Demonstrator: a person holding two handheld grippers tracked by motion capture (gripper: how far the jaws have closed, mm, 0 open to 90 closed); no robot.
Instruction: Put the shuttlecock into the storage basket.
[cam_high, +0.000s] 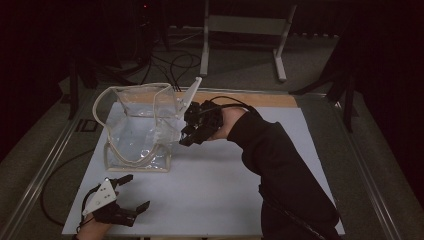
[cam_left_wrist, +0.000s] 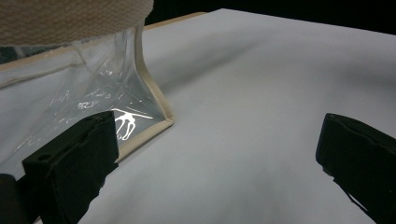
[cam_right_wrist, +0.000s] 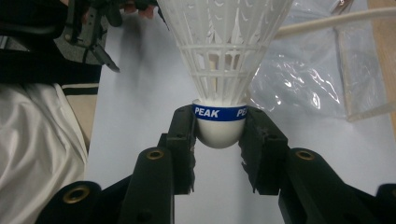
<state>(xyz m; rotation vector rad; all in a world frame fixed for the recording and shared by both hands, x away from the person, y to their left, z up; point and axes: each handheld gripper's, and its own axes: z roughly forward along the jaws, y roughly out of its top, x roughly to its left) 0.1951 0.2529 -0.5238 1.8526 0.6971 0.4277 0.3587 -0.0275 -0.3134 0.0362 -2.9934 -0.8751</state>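
Jaws of the right gripper are clamping the white shuttlecock by its cork, skirt pointing away along the jaw line (the right gripper view is showing "PEAK" on its blue band). Beside the clear bag, the left gripper is resting open on the table.

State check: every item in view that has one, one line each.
shuttlecock: clamped by its cork, off the table, skirt pointing away from the jaws
clear bag: standing upright on the table, mouth open
right gripper: shut on shuttlecock, beside the bag
left gripper: open, holding nothing, near the table's front edge
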